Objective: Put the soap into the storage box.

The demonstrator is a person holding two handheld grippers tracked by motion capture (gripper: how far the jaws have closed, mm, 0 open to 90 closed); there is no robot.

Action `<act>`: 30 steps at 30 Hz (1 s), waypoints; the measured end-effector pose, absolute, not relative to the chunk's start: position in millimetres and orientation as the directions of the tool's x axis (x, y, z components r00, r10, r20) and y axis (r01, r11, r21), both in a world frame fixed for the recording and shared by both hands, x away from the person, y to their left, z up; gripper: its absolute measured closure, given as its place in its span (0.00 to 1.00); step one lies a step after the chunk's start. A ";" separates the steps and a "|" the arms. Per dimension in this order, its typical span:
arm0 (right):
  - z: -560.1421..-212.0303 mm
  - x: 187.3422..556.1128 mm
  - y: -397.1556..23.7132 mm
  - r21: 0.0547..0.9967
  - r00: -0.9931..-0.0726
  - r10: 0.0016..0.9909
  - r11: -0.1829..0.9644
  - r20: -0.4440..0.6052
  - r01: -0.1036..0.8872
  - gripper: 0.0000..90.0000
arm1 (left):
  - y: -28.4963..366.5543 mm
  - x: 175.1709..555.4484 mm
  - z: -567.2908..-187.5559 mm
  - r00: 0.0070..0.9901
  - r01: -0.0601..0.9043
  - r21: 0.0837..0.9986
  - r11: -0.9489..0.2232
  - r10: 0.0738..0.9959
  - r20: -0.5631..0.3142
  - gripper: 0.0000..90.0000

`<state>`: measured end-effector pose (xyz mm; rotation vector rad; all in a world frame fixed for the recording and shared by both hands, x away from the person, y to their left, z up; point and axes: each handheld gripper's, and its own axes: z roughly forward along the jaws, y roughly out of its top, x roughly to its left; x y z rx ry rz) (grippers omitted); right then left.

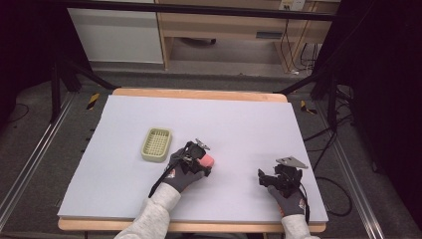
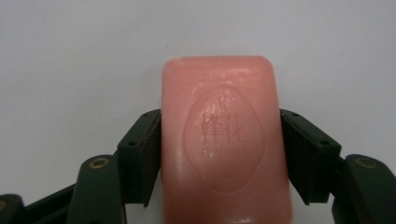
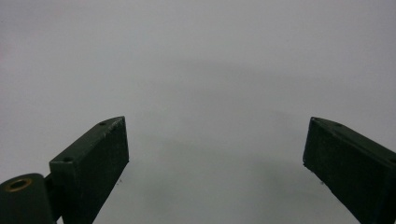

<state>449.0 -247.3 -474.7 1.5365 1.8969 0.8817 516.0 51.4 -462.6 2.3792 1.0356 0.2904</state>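
A pink bar of soap (image 2: 224, 140) with an embossed oval mark lies between the jaws of my left gripper (image 2: 220, 140), which is shut on it, both pads pressed to its long sides. In the high view the soap (image 1: 206, 160) peeks out at the tip of the left gripper (image 1: 199, 160) near the middle of the pale mat. A light green slotted soap dish (image 1: 156, 144) sits just left of that gripper. My right gripper (image 1: 271, 178) rests low at the front right, and in its own view the right gripper (image 3: 215, 154) stands wide open over bare mat.
The pale mat (image 1: 234, 119) covers a wooden table (image 1: 199, 93). Black frame legs and cables (image 1: 328, 129) stand at the table's sides, with a wooden cabinet (image 1: 224, 25) beyond the far edge.
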 end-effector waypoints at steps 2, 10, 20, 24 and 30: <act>-474.8 449.1 -247.1 0.768 -0.203 0.979 0.133 -0.005 0.626 0.08 | 51.4 515.9 -462.5 0.681 0.619 0.544 -0.566 0.732 -0.015 0.40; -474.8 449.1 -246.8 0.767 -0.204 0.979 0.133 -0.004 0.628 0.08 | 52.2 516.6 -461.7 0.683 0.618 0.541 -0.570 0.730 -0.012 0.41; -475.0 449.3 -247.4 0.767 -0.203 0.979 0.133 -0.004 0.628 0.08 | 56.3 513.2 -455.7 0.695 0.611 0.539 -0.579 0.719 -0.016 0.41; -474.9 449.3 -247.9 0.767 -0.203 0.979 0.138 -0.009 0.626 0.08 | 58.8 509.4 -448.5 0.701 0.601 0.547 -0.583 0.713 -0.011 0.42; -474.8 449.2 -247.9 0.767 -0.201 0.980 0.136 -0.009 0.627 0.08 | 68.1 502.9 -436.8 0.708 0.584 0.563 -0.585 0.706 -0.002 0.41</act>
